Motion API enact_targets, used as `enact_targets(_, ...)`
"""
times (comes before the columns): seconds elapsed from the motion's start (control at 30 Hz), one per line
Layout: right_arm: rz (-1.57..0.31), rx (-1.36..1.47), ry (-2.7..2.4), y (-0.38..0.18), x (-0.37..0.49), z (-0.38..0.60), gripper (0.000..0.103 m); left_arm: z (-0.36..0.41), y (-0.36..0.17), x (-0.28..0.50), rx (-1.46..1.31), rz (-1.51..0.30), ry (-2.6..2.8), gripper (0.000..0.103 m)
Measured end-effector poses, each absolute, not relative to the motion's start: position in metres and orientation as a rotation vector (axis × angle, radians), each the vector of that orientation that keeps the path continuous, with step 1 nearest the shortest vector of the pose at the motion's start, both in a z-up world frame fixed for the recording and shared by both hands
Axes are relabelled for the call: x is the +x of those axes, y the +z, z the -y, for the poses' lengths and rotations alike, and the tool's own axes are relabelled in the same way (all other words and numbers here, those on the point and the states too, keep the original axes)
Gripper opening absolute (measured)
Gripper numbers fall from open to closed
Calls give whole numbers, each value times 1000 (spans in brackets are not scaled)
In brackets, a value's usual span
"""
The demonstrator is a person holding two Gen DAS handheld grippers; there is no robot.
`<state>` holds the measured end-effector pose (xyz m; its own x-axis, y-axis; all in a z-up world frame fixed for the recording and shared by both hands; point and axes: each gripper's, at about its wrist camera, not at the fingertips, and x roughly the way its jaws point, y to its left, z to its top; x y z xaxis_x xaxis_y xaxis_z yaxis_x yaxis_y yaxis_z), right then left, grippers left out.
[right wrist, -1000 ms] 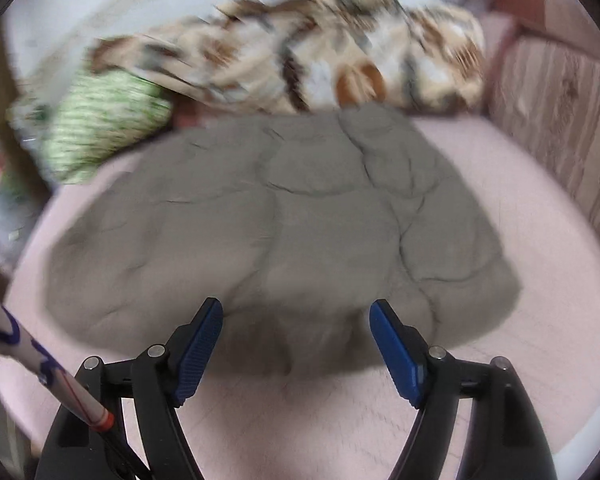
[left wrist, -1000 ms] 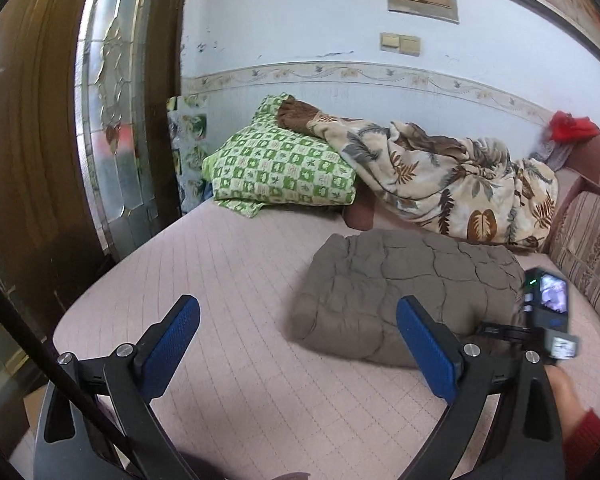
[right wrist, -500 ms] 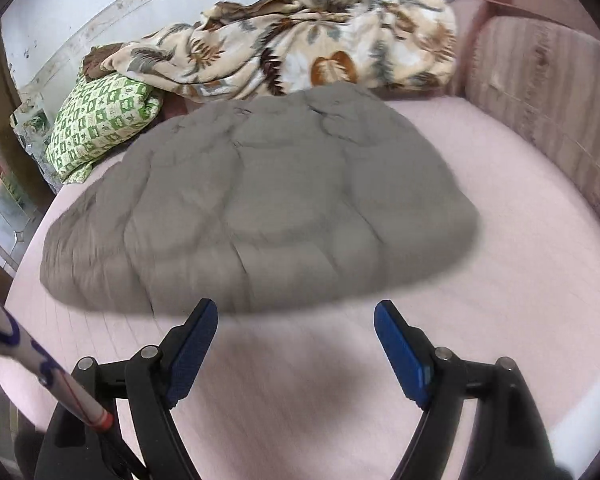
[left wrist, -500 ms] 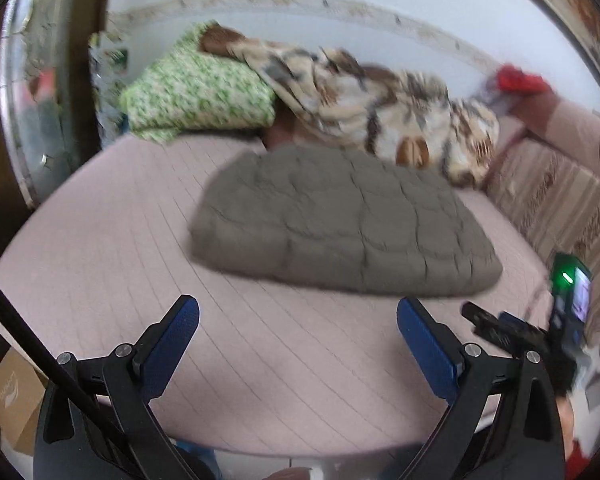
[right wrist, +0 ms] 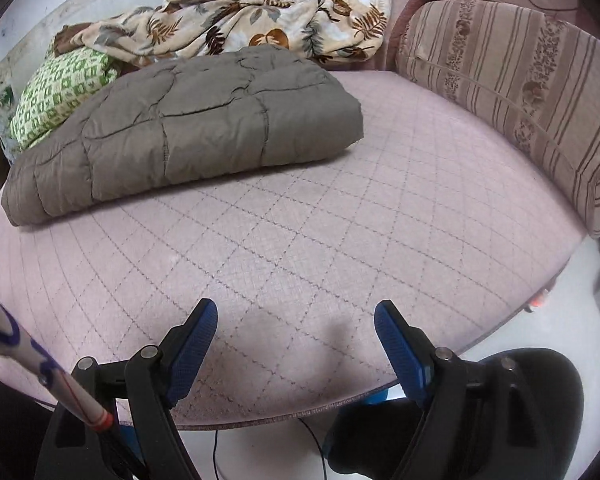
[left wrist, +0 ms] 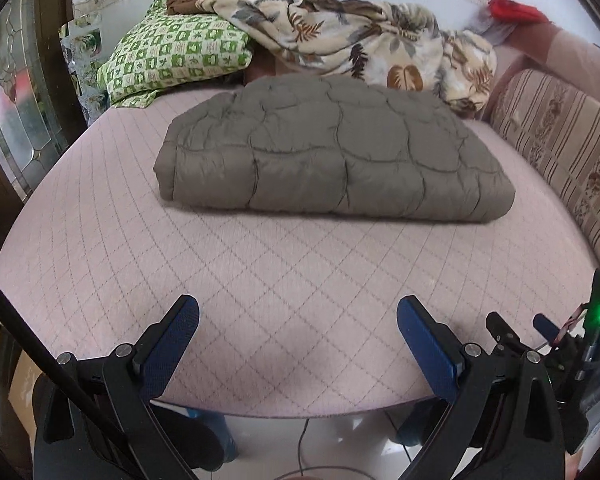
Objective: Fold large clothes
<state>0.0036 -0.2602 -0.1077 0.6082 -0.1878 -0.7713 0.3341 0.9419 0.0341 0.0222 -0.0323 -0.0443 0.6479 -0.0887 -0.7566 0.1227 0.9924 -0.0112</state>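
While both tongs — left tongs (left wrist: 298,334), right tongs (right wrist: 295,330) — are hanging apart and empty, the folded grey-brown quilted coat (left wrist: 332,152) is lying on the pink diamond-quilted bed (left wrist: 260,280).

Pink quilted mattress (left wrist: 284,272) with diamond stitching fills the near and middle ground. Far left, a green-and-white checked pillow (left wrist: 176,56) lies against the wall. Just right of it, a crumpled beige leaf-print blanket (left wrist: 364,44) overlaps the pillow's top. Striped floral cushion (right wrist: 512,92) runs along the right edge. Red cloth (left wrist: 514,8) far right, by the wall. Patterned glass door panel (left wrist: 10,120) far left.
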Motion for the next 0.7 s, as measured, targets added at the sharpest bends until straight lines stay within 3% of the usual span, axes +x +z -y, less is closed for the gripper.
enact_targets(0.7,-803,38,-306,-78,-19,221,88,20,-36,-3,44,-839,-74,99)
